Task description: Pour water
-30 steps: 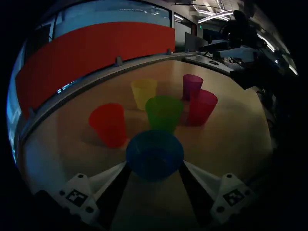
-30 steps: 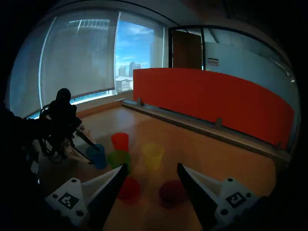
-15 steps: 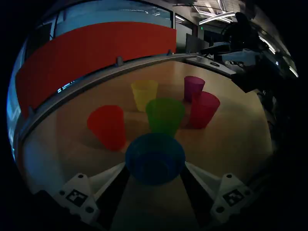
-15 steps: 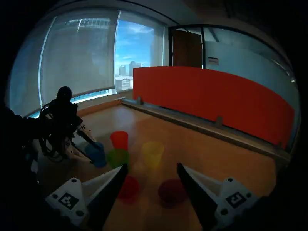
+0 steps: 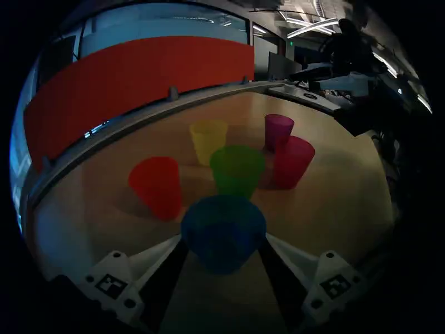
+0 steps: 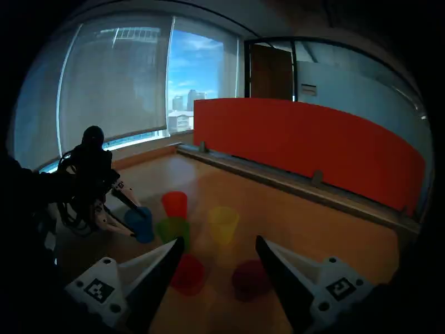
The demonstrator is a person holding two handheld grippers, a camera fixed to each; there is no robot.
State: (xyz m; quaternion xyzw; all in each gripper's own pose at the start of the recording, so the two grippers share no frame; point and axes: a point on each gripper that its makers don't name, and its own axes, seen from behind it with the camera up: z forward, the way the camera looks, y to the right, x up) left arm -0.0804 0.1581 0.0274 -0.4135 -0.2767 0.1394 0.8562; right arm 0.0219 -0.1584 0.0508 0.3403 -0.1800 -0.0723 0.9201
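A blue cup sits between the two fingers of my left gripper, which is shut on it; its mouth faces away from the camera. I cannot tell whether it holds water. Beyond it on the wooden table stand a green cup, a red cup, a yellow cup, a crimson cup and a purple cup. My right gripper hangs open above the crimson cup and purple cup. Far left in the right gripper view, the left gripper holds the blue cup.
A red partition on a grey rail borders the table's far side. Windows lie behind the left gripper. A person's dark arm holds it. Dark desks and equipment stand past the table's right end.
The blue cup has tipped slightly in the left gripper, and that view has shifted a little. The right gripper stays nearly still and open.
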